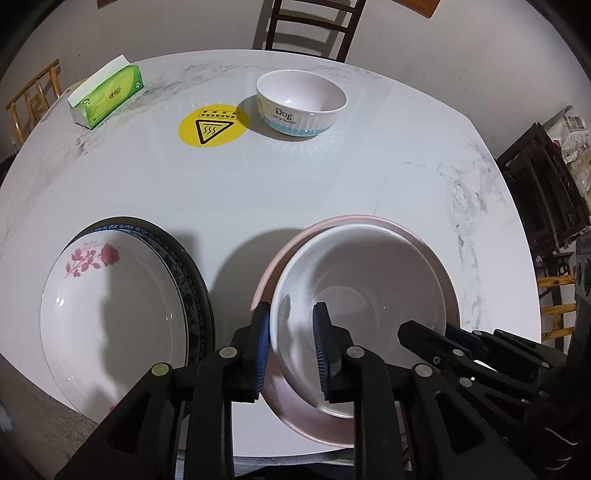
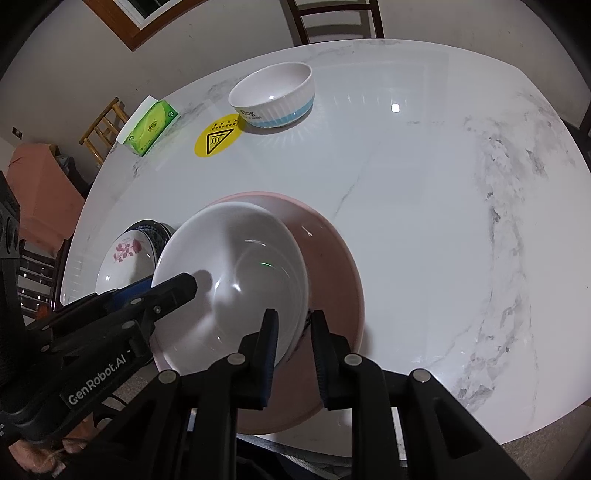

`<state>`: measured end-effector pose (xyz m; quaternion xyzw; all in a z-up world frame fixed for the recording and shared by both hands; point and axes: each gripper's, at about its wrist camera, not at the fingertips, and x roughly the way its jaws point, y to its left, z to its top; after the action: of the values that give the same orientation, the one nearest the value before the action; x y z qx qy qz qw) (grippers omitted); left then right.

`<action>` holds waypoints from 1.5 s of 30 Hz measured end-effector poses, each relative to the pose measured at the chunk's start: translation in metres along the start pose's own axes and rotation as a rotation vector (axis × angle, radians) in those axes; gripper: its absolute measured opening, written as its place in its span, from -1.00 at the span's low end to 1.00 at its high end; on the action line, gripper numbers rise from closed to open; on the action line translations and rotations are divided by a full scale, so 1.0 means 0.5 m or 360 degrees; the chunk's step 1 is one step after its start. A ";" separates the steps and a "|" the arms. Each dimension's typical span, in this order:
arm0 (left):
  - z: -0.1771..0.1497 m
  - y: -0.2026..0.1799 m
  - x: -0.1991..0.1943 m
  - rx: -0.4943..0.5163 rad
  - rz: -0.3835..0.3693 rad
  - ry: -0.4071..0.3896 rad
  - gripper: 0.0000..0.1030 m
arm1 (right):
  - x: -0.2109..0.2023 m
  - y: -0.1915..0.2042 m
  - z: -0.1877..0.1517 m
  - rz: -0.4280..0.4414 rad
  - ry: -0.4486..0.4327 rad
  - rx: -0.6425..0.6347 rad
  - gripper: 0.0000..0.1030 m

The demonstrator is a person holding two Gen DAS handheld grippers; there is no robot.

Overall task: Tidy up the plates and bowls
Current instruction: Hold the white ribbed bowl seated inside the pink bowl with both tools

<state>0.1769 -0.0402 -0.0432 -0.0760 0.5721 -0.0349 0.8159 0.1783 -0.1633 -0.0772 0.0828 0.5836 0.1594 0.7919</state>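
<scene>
Two hand-held grippers at a white bowl [image 1: 369, 295] that sits inside a larger pink plate [image 1: 448, 284] on a round white marble-patterned table [image 1: 258, 192]. The left gripper [image 1: 291, 354] straddles the bowl's near-left rim, one blue-padded finger outside the wall and the other inside; its jaws are narrowly apart, and a slight gap shows between the inner pad and the wall, so the rim lies between them without a clear clamp. The right gripper [image 2: 293, 354] straddles the opposite, near-right rim in the same manner, jaws nearly closed with the bowl wall between the pads; whether they actually press on it cannot be told. In the right wrist view the bowl sits tilted and off-centre toward the left of the pink plate. To the left, just beside the pink plate, stands a stack of plates, topped by a white plate with a red flower motif [image 1: 110, 317] over blue-patterned plates [image 1: 192, 295]. At the far side of the table stands a ribbed bowl marked "Dog" [image 1: 301, 103], beside a yellow round hot-surface sticker [image 1: 213, 124]; a green tissue box [image 1: 105, 94] lies further left. A dark wooden chair [image 1: 314, 26] stands beyond the table.
</scene>
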 end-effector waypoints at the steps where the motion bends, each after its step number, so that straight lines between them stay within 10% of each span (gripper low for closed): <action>1: 0.000 -0.001 0.001 0.0002 0.0002 0.0000 -0.61 | 0.000 0.000 0.000 0.0002 -0.0001 0.0003 -0.61; 45: 0.009 0.001 -0.050 0.0052 -0.0082 -0.0182 -0.24 | -0.061 -0.012 0.010 -0.0015 -0.0126 -0.0029 -0.61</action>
<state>0.1726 -0.0355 -0.0183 -0.0793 0.5217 -0.0607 0.8473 0.1758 -0.1793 -0.0503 0.0789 0.5508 0.1576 0.8158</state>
